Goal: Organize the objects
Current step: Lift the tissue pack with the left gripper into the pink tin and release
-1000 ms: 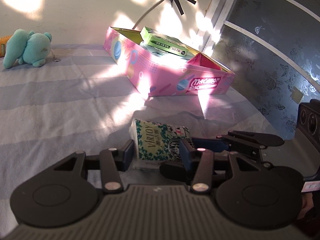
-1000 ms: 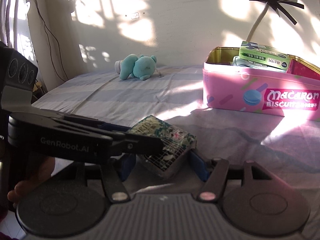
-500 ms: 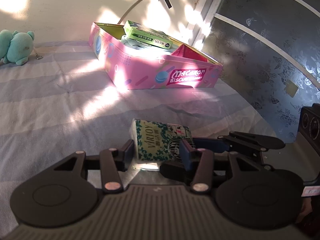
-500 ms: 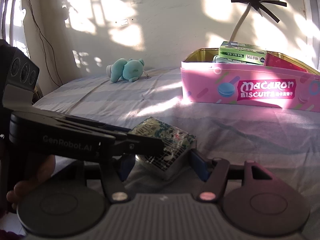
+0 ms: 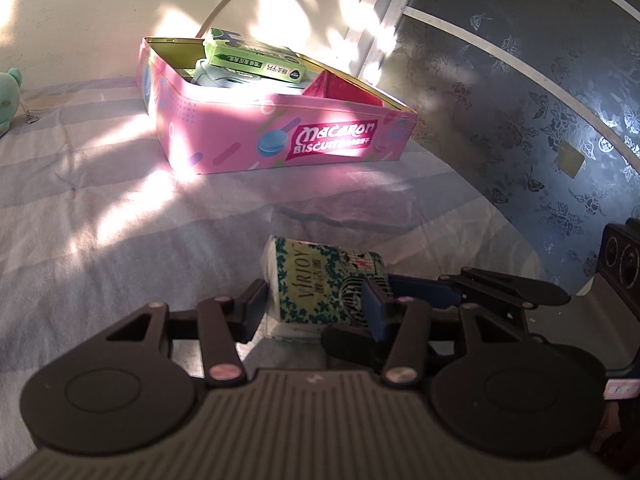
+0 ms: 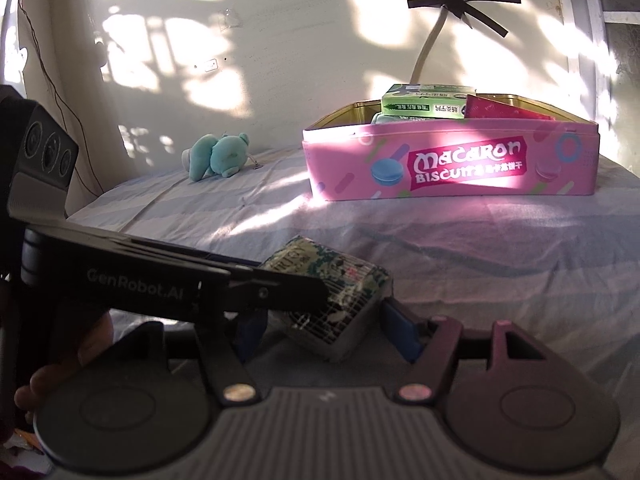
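Observation:
A green-and-white Virjoy tissue pack (image 5: 316, 288) is held between both grippers above the striped bedsheet. My left gripper (image 5: 316, 304) is shut on the pack from its side. My right gripper (image 6: 324, 324) is shut on the same pack (image 6: 340, 292) from the other side; the left gripper's black body crosses in front of it in the right wrist view. The pink Macaron Biscuit tin (image 5: 280, 136) stands open ahead, also in the right wrist view (image 6: 452, 164), with a green box (image 5: 252, 60) and a red packet (image 5: 340, 90) inside.
A teal plush toy (image 6: 218, 156) lies on the bed near the wall, left of the tin. A patterned glass door (image 5: 540, 100) stands to the right of the bed. A cable taped to the wall (image 6: 460, 0) hangs behind the tin.
Both grippers, holding the tissue pack together, have moved closer to the pink tin and lifted; the tin looks larger and more centred in both views. The grip has not changed.

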Demonstrator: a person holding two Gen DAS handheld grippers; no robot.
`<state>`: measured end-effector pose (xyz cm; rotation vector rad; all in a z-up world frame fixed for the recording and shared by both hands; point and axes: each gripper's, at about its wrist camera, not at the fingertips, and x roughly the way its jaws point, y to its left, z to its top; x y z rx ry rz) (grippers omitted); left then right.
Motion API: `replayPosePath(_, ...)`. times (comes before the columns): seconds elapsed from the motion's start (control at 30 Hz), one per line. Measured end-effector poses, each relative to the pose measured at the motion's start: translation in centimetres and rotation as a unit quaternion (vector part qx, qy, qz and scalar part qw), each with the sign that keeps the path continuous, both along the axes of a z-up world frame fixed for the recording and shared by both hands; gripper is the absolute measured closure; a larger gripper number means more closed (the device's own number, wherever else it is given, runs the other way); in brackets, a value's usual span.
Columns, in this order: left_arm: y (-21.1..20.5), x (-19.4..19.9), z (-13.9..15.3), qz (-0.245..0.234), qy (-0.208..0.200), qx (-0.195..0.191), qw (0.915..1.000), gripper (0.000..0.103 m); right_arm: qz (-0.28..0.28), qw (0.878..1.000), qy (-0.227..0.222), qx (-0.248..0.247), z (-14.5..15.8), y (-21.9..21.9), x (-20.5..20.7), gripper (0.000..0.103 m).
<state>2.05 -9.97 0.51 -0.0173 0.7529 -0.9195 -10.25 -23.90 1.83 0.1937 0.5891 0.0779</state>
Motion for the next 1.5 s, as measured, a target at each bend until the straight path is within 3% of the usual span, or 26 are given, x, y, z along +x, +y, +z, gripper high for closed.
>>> replayPosePath(0.23, 1.0, 0.2, 1.2, 0.028, -0.008, 0.009, 0.9995, 0.045, 0.008, 1.000, -0.010, -0.009, -0.3, 0.4, 0.0, 0.029)
replayPosePath(0.43, -0.2, 0.4, 0.7, 0.033, 0.001, 0.036, 0.9988, 0.045, 0.009, 1.000, -0.015, -0.026, -0.6, 0.9, 0.0, 0.028)
replayPosePath(0.53, -0.7, 0.0, 0.8, 0.035, -0.005, 0.040, 0.9986, 0.049, 0.009, 0.999, -0.018, -0.031, -0.7, 0.9, -0.1, 0.030)
replayPosePath(0.63, -1.1, -0.4, 1.1, 0.031, -0.008, 0.042, 0.9986, 0.057, 0.006, 0.999, -0.023, -0.036, -0.7, 1.0, -0.2, 0.039)
replayPosePath(1.03, -2.5, -0.6, 5.8, 0.032, -0.086, 0.036, 0.9952, 0.060, -0.012, 0.994, -0.095, -0.043, 2.7, 0.2, -0.2, 0.041)
replayPosePath(1.5, -6.4, 3.4, 9.7, 0.053, -0.157, 0.059, 0.9844, 0.059, -0.017, 0.987, -0.149, -0.048, 5.6, -3.3, 5.5, 0.041)
